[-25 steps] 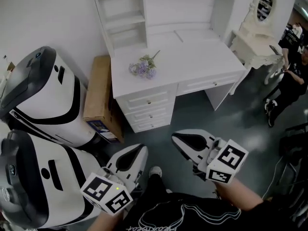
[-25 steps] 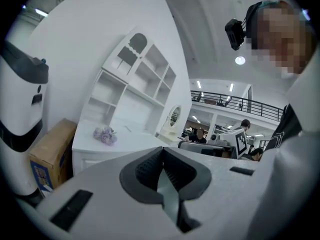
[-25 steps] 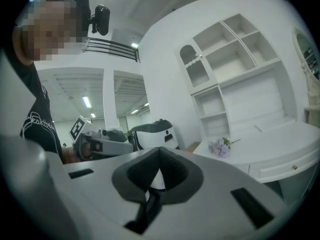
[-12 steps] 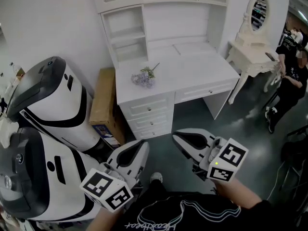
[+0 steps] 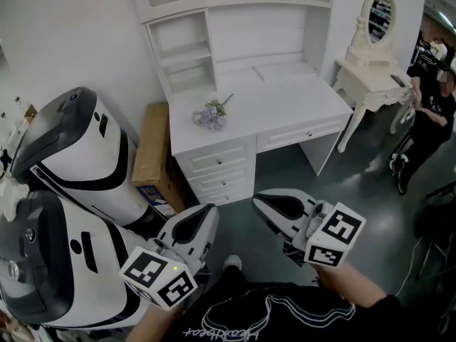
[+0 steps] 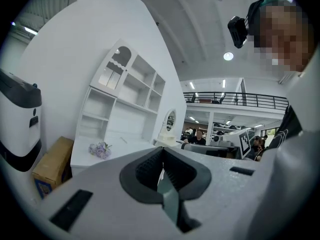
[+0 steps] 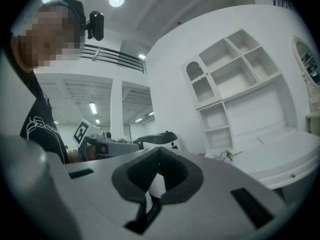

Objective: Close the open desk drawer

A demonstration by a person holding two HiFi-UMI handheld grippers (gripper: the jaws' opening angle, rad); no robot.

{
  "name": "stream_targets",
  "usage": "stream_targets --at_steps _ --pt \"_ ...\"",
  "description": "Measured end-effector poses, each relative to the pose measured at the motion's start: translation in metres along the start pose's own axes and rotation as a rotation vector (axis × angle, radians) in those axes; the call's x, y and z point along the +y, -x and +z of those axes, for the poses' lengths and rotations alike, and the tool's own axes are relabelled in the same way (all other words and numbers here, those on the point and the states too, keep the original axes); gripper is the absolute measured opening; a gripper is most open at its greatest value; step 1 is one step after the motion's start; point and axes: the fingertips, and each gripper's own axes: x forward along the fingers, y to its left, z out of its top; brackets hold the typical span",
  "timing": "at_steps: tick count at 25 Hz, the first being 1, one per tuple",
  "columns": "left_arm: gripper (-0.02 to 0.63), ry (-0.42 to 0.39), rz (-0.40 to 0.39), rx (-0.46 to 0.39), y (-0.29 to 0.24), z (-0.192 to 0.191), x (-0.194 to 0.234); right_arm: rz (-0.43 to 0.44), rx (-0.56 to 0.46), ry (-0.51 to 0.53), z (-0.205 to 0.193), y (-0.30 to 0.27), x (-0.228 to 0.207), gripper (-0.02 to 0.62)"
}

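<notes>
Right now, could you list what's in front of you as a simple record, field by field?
desk: white, shelves above, some way ahead
flowers: lying on the desk top
drawers: none plainly open from here
box: cardboard, beside the desk
left gripper: shut, empty, clear of the desk
right gripper: shut, empty, clear of the desk

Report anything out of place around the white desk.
A bunch of purple flowers lies loose on the desk top, no vase. A cardboard box stands squeezed between the desk and a white machine. The drawers all look flush from here.
</notes>
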Motion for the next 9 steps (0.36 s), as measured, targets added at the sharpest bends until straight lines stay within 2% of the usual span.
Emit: stream_targets --at_steps 9 --pt "0.005 -0.004 -0.01 -0.003 -0.0011 -0.0004 -0.0063 0.001 0.005 0.012 -0.0021 0.0043 0.006 0.006"
